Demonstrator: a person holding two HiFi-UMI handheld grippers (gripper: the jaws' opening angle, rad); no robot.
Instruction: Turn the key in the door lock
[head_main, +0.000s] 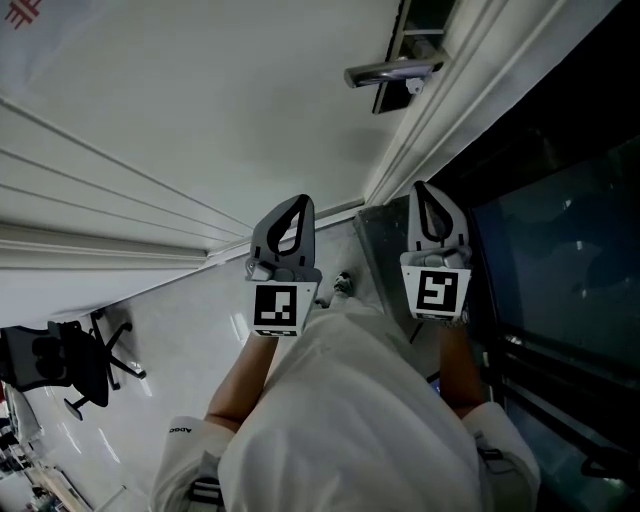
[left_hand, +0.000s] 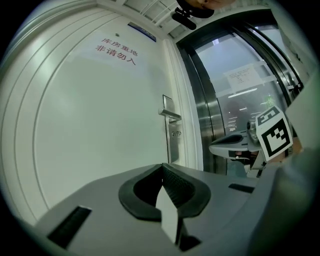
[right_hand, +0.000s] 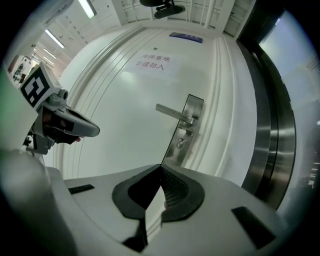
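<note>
The white door (head_main: 200, 120) carries a silver lever handle (head_main: 392, 72) on a steel lock plate (right_hand: 186, 131). The round lock cylinder (right_hand: 181, 143) sits under the handle; I cannot make out a key in it. Both grippers are held level in front of the door, well short of the lock. My left gripper (head_main: 297, 205) points at the plain door panel left of the handle, and its jaws meet at the tip (left_hand: 161, 166) with nothing between them. My right gripper (head_main: 425, 190) points toward the lock plate, shut and empty (right_hand: 161, 166).
A white door frame (head_main: 450, 90) and a dark glass panel with steel framing (head_main: 560, 250) stand right of the lock. A sign with red characters (left_hand: 116, 48) is on the door. A black office chair (head_main: 75, 365) stands on the floor at the left.
</note>
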